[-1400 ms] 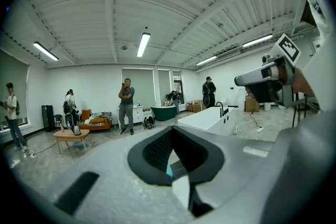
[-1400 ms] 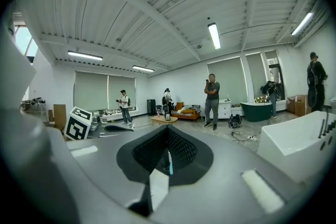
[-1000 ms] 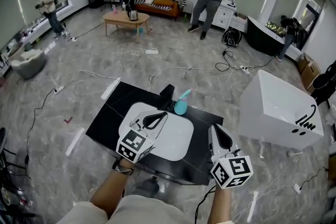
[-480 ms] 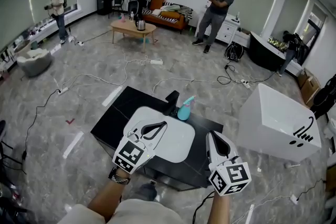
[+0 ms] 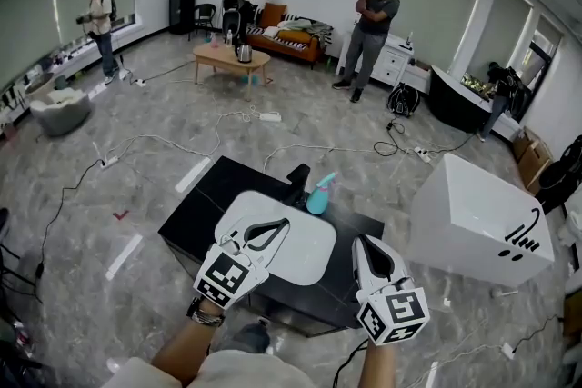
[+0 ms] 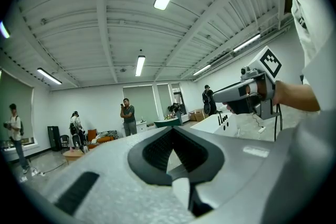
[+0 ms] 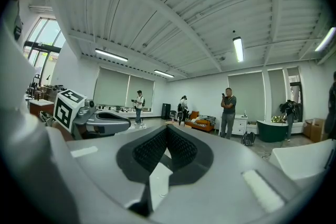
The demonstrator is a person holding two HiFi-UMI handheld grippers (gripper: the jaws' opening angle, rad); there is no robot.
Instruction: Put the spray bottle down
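Left gripper [image 6: 172, 129]: jaws pressed together to a point, nothing between them; dark ribbed pads [image 6: 156, 150] set in a speckled grey shell.
Right gripper [image 7: 167, 127]: jaws closed the same way, empty.
Spray bottle [image 5: 317, 193]: teal, rounded plastic body, upright, ahead of both jaw tips, untouched.
Table [image 5: 202, 203]: glossy black slab under the bottle.
Tray [image 5: 305, 245]: smooth, white, round-cornered, between jaws and bottle.

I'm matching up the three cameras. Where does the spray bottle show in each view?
Head view: the teal spray bottle is at centre, on the black table just beyond the white tray.
Left gripper view: not in it.
Right gripper view: not in it.
Shared landmark: the person holding up a phone, standing near the far wall in all three views.
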